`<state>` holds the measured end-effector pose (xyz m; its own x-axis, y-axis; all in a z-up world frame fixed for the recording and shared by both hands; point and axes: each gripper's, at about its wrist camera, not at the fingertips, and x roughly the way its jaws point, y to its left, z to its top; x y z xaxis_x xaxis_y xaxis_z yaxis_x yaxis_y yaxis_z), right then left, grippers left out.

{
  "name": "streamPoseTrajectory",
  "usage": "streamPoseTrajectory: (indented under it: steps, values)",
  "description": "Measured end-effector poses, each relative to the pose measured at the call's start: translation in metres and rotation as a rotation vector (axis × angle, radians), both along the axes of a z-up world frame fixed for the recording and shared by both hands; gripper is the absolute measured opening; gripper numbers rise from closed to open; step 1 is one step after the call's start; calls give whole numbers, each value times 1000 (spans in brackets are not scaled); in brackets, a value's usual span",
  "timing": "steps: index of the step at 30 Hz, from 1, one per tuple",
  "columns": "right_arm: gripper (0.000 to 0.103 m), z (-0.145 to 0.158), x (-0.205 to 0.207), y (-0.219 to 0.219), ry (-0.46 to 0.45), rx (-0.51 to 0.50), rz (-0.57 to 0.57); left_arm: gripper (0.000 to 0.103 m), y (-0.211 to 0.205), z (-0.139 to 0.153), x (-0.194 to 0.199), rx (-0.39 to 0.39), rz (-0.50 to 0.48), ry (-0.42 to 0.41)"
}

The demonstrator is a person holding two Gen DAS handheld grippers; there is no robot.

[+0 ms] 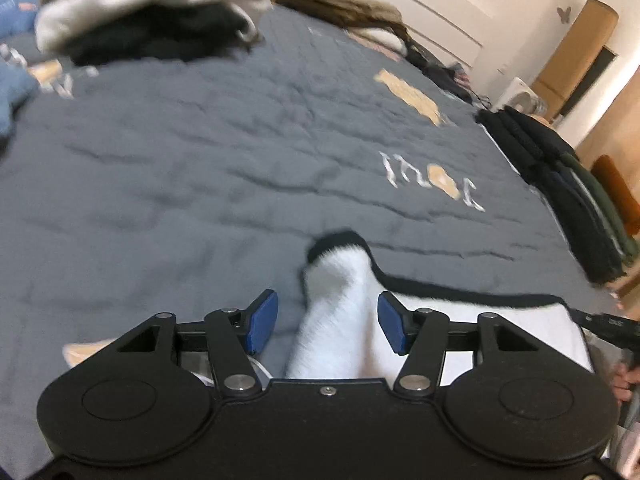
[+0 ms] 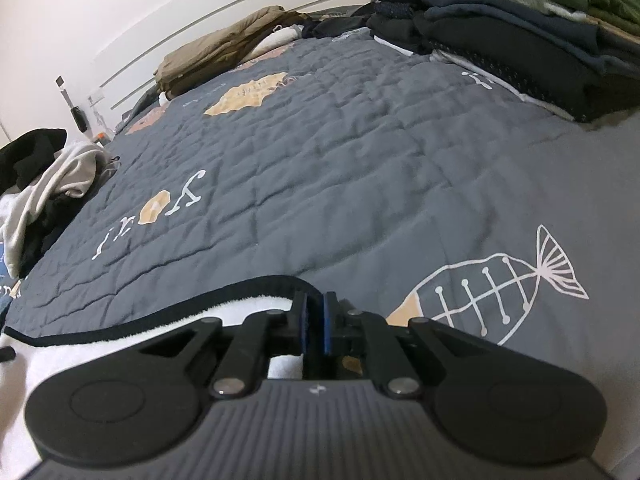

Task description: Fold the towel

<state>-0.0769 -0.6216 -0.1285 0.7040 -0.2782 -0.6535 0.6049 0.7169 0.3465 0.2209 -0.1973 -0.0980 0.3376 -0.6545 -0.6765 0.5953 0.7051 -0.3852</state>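
Blue pads stand apart on the left gripper (image 1: pixel 327 322), and a raised corner of the white towel (image 1: pixel 340 320) with its black border rises between them; the pad at three o'clock looks to be against the cloth while the one at nine o'clock stands clear of it, so the jaws are partly open and nothing is clamped. The right gripper (image 2: pixel 315 324) has its jaws almost together at the towel's (image 2: pixel 132 344) black-edged rim; whether cloth is pinched between the pads cannot be told, since the hem runs just behind them. The towel lies at the near edge of the bed, spreading from the left gripper toward three o'clock and from the right gripper toward nine o'clock. The risk, as I judge it, is that the raised corner slumps out before the left jaws close, or that only the border is caught and the fold comes out skewed; a loose right pinch would let that edge drag. Beneath is a grey quilted bedspread (image 2: pixel 340 152) printed with a fish skeleton (image 2: pixel 500 284) and tan shapes. A stack of folded dark clothes (image 2: pixel 520 40) sits at one o'clock in the right view, a loose heap of grey and black garments (image 1: pixel 152 12) at eleven o'clock in the left view, and a pale wall (image 2: pixel 100 8) stands behind.
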Motion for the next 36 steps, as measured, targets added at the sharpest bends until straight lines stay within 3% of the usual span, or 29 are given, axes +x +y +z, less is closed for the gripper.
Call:
streamPoseTrajectory:
  steps: [1,2,4,7,9,11,12,16,18,24,26,32,36]
  values:
    - [6,0,0,0,1,-2,0,20,-3,-1,-2,8,-12,-10]
    - [6,-1,1,1,3,-4,1,10,-5,-2,-3,13,-17,-27]
    - [6,-2,1,2,3,-15,5,6,-4,5,-8,7,18,-105]
    - [6,-3,4,8,6,-45,20,6,-2,23,-17,-2,64,-259]
    - [6,-3,7,13,16,-71,30,15,-4,28,-17,35,94,-285]
    - [6,-4,8,15,27,-81,28,31,-5,23,-10,114,132,-244]
    - [6,-4,8,14,28,-80,25,32,1,21,-6,118,161,-235]
    - [6,-3,5,10,19,-63,16,37,27,13,14,-33,176,-46]
    - [6,-3,6,11,16,-59,12,42,30,8,20,-61,179,-5]
    - [3,-1,3,10,7,-70,-14,39,17,-13,31,-101,156,75]
    - [0,0,0,8,19,-87,-46,8,12,-13,29,-91,134,47]
    - [0,-1,-4,-1,11,-48,-47,5,1,-2,8,-25,114,-162]
    - [2,10,-3,1,-29,-26,10,9,-6,-2,2,38,107,-202]
